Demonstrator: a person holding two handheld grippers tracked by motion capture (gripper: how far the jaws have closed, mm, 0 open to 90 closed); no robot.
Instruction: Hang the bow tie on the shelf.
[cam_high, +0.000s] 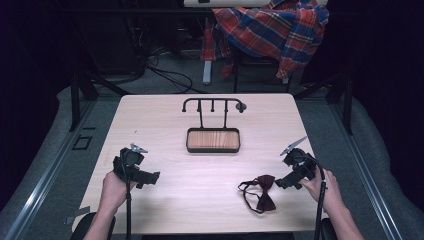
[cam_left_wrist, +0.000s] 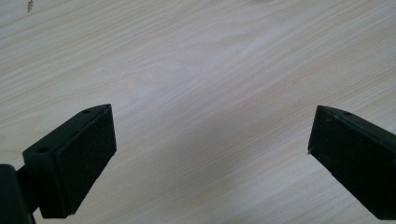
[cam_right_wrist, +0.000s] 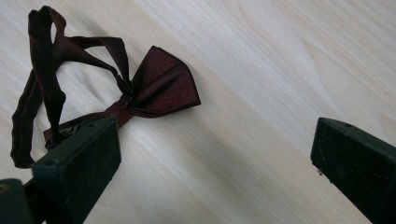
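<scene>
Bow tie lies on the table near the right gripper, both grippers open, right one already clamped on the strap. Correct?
Not quite. The right gripper is not clamped on anything: the right gripper view shows its jaws wide apart, with the bow tie lying free on the table. The left gripper is open too.

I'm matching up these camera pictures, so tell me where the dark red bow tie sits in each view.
High view: the bow tie lies lower right on the table, just left of the right gripper.
Left gripper view: it is not in this picture.
Right gripper view: upper left, partly behind the left-hand jaw.
Shared landmark: the pale wood-grain tabletop.
</scene>
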